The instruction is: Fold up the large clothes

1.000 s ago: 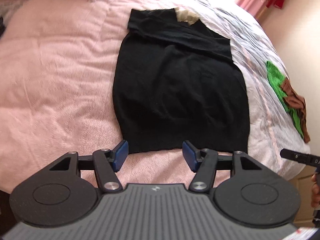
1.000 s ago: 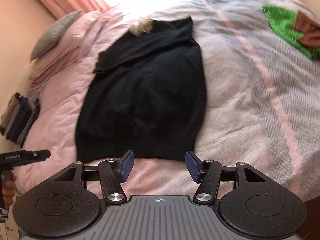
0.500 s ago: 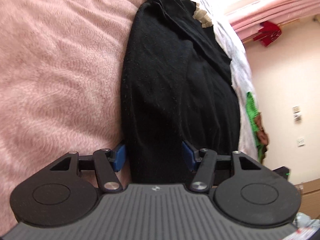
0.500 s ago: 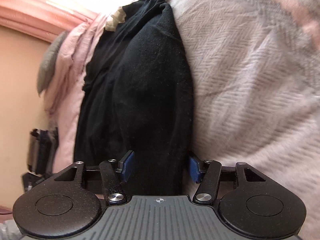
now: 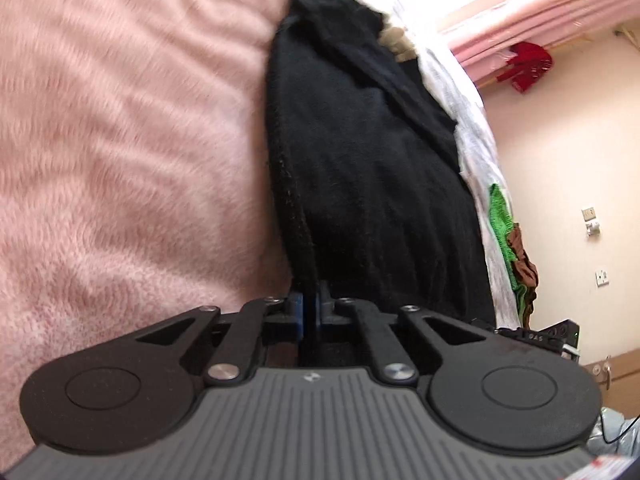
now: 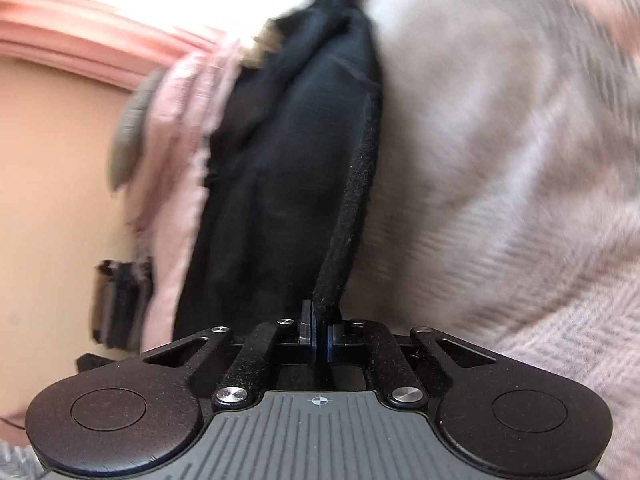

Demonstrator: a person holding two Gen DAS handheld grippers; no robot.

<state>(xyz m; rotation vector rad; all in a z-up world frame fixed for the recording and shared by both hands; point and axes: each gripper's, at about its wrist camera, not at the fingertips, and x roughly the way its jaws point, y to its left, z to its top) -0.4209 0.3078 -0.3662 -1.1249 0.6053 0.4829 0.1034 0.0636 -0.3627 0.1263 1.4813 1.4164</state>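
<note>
Both hem corners of black garment (image 5: 372,184) pinched: left gripper (image 5: 309,309) and right gripper (image 6: 319,330) closed tight on cloth. Garment spread lengthwise on bed (image 5: 120,160). Step judged: hem-to-collar fold begun. Next: even lift required, hem carried forward level.

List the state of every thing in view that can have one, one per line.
Left tongs: shut on the black garment's hem.
Right tongs: shut on the black garment's hem.
Black garment: spread on the bed, near edge pinched at both corners.
Green cloth: crumpled at the bed's edge.
Bed cover: rumpled.
</note>
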